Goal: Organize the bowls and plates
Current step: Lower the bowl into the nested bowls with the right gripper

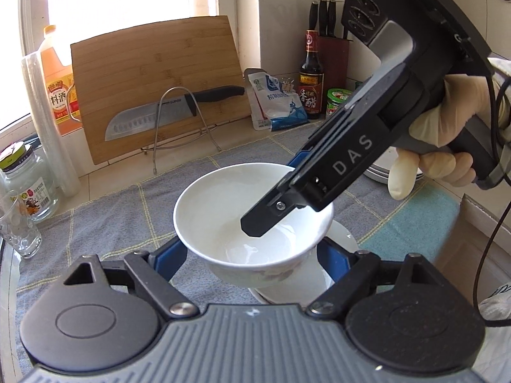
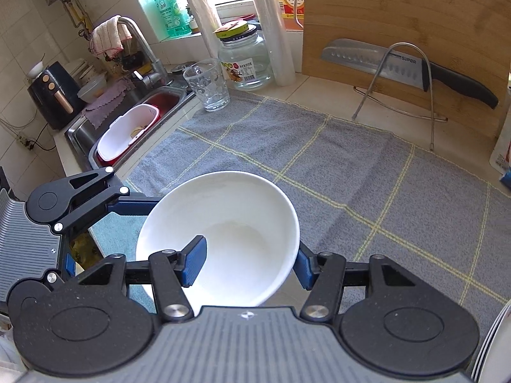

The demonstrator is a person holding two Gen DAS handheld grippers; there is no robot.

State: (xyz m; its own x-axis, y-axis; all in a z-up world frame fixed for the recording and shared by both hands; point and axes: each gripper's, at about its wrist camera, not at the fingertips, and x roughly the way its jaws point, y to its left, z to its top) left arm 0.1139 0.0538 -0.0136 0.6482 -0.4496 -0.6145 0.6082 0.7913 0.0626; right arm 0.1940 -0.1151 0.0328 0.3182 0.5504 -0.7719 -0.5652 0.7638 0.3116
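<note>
A white bowl [image 1: 242, 223] is held tilted above a second white bowl [image 1: 319, 282] on the grey towel. My right gripper [image 1: 271, 204] grips its far rim, one finger inside the bowl and one outside; in the right wrist view the bowl [image 2: 230, 233] has the left finger [image 2: 193, 265] inside and the right finger [image 2: 303, 268] outside the wall. My left gripper [image 1: 252, 258] is open, its blue fingers on either side of the bowl's base without clamping it. It also shows in the right wrist view [image 2: 80, 204] at the left.
White plates [image 1: 383, 166] are stacked at the right behind my right hand. A cutting board [image 1: 156, 76] with a knife [image 1: 166, 111] leans on a wire rack. A glass [image 1: 19, 233], a jar [image 1: 28, 185], bottles and a sink [image 2: 127, 127] border the towel [image 2: 351, 191].
</note>
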